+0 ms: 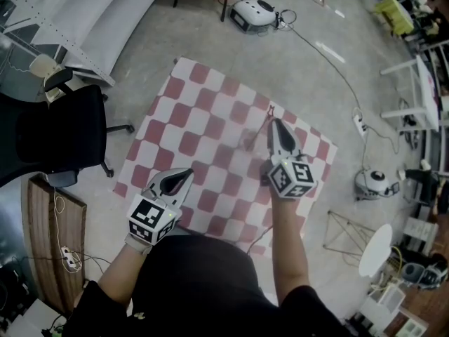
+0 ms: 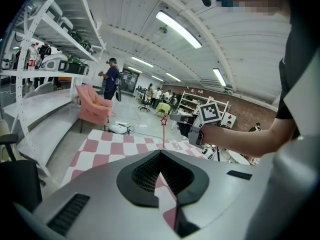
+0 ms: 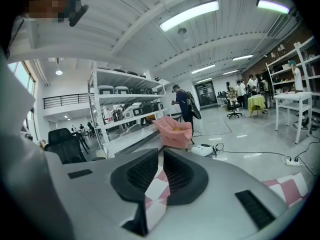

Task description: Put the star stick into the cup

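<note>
Fingers [image 2: 142,176] of your left gripper [image 1: 186,175] meet at the tips w/ nothing btwn them. It hangs over the near edge of the checkered cloth [image 1: 203,118]. Fingers [image 3: 142,171] of your right gripper [image 1: 276,125], further out, stand a narrow gap apart and are also empty; only cloth shows thru the slot. So neither gripper holds the star stick [image 2: 163,133].

Main risk is those right tips. They sit just beside the stick, so any sideways drift prob. knocks it over. If it's propped in a light cup, that likely tips w/ it. If you go to re-grip, the slot is narrow and the rod is thin. An approach even a bit off-line would shove it instead of straddling it, so widen the gap first. Your left gripper is well apart from the stick and can't steady anything from there.

The stick stands upright over the middle of the cloth. It's a thin red rod w/ a small hollow red star on top. Its foot is hidden behind your left jaws in the left gripper view. In the head view it ends in a pale blur that may be a clear cup, but I can't tell. Since it stands w/ nothing gripping it, it's prob. already seated in something.
</note>
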Available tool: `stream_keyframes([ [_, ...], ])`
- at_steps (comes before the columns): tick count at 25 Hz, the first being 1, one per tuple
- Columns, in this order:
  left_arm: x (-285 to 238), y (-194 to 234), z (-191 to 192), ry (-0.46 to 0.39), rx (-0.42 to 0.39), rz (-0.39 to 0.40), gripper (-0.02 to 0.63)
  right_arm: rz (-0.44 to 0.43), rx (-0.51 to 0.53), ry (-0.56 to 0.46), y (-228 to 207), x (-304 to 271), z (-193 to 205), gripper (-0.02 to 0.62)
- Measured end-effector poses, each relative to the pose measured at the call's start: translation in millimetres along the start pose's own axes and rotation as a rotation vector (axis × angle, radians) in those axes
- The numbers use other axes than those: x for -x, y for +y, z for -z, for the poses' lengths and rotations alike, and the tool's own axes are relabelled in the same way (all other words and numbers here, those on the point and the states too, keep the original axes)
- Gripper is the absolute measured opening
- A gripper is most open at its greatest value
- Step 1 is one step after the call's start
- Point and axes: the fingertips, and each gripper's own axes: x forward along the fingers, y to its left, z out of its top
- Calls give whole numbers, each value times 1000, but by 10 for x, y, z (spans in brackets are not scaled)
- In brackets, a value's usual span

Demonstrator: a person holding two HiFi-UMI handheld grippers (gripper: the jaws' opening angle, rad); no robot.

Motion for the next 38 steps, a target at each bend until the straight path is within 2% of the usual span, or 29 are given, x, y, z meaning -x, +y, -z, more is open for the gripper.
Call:
stream_keyframes([
  [12, 194, -483, -242, -82, -74, 21, 41, -55, 24, -68, 493, 1095, -225, 26],
  [22, 304, -1043, -344, -136, -133, 57, 41, -70, 22, -119, 697, 2044, -214, 26],
  [30, 378, -1403, -356, -151, -179, 96, 41, -25, 53, -110, 784, 2594, -65, 26],
  [36, 405, -1574, -274, -142, -199, 120, 41, 13, 56, -161, 833, 2910, -31, 26],
  [38, 401, -1625, -248, -138, -207, 130, 41, 14, 60, -133, 826, 2976, 97, 26],
])
